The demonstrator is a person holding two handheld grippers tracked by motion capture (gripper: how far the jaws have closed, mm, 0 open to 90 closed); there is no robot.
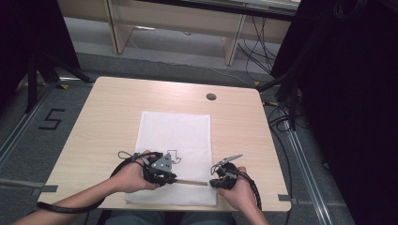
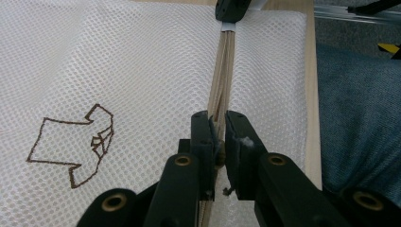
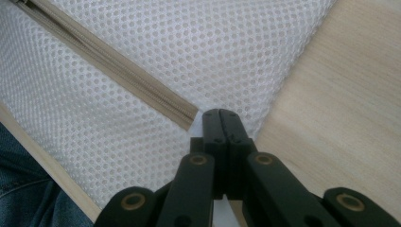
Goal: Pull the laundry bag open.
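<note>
A pale wooden table (image 1: 108, 122) is seen on a grey floor (image 1: 28, 140), where a black "5" (image 1: 50, 119) is marked off the table's left edge. A round cable hole (image 1: 211, 96) is set near the far edge, and wooden furniture legs (image 1: 118, 28) stand beyond. A white mesh bag (image 1: 176, 131) is spread from the table's middle to its near edge, a brown shirt outline (image 2: 75, 144) drawn on it. The beige zipper (image 2: 222, 85) is run along the near edge. It is gripped by the left gripper (image 2: 218, 137), jaws narrowed on it. The right gripper (image 3: 220, 124) is pressed shut at the zipper's end; what is pinched cannot be told.
</note>
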